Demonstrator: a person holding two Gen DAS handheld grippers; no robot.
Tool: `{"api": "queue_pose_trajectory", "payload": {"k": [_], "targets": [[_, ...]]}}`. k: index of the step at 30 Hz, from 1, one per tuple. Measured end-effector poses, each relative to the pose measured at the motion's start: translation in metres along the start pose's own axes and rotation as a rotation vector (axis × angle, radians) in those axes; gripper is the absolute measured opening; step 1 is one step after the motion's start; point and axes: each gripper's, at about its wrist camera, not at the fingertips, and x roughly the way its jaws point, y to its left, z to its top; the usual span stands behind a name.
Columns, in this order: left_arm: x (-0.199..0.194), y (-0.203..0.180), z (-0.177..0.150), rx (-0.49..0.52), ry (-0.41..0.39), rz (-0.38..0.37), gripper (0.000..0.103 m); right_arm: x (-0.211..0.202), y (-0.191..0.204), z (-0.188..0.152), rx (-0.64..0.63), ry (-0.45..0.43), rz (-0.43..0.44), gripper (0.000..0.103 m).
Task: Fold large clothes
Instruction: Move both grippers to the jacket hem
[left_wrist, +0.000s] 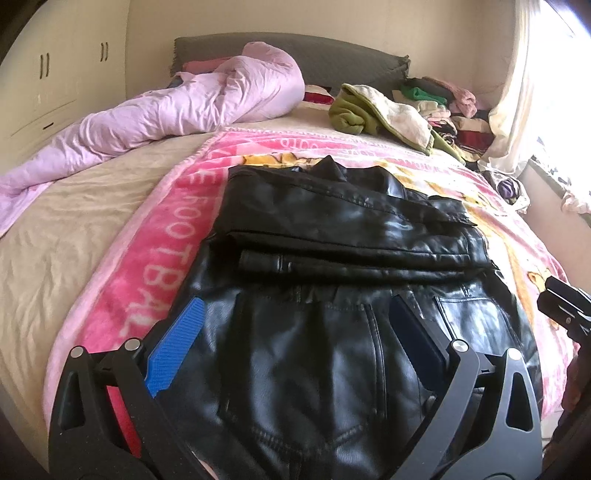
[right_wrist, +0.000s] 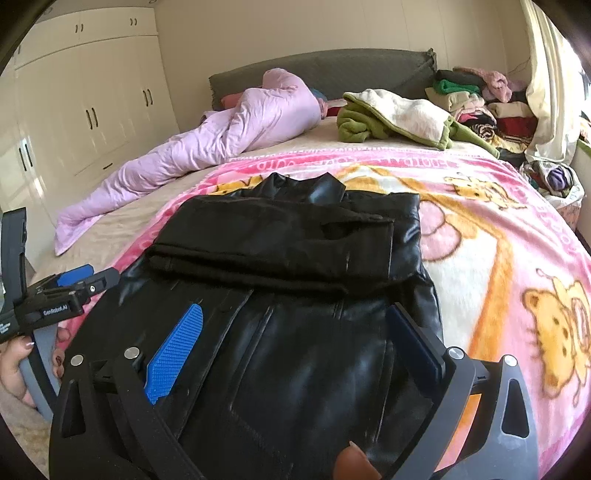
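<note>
Black leather jacket (left_wrist: 343, 295) lies in the middle of the bed, on a pink cartoon blanket (right_wrist: 491, 236), with its sleeves folded across the upper half and the collar pointing toward the headboard (right_wrist: 332, 74). The lower half spreads flat toward the cameras.

The left gripper (left_wrist: 299, 317) hangs over the near hem of the jacket, its jaws spread wide with nothing between them but leather below; one blue pad (left_wrist: 175, 347) sits at the jacket's left edge. The right gripper (right_wrist: 295, 325) hangs likewise over the jacket's lower right part, jaws released and wide apart, gripping nothing. In the right wrist view the left gripper shows at the left border, held by a hand (right_wrist: 14, 365) with painted nails.

A rumpled lilac duvet (left_wrist: 166, 110) stretches along the left side of the bed. A green and cream garment (right_wrist: 391, 118) lies near the headboard, and a pile of folded clothes (right_wrist: 480, 107) is stacked in the far right corner beside a curtain (right_wrist: 550, 92). White wardrobes (right_wrist: 85, 103) line the left wall.
</note>
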Motion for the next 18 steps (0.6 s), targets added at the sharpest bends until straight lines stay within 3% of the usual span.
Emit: {"api": "queue_pose_trajectory", "payload": {"k": [18], "targets": [[-0.034,0.022,-0.037,-0.032,0.049,0.052,0.093,-0.037,-0.01,-0.036,0.021,0.027,-0.01,0.099]]}}
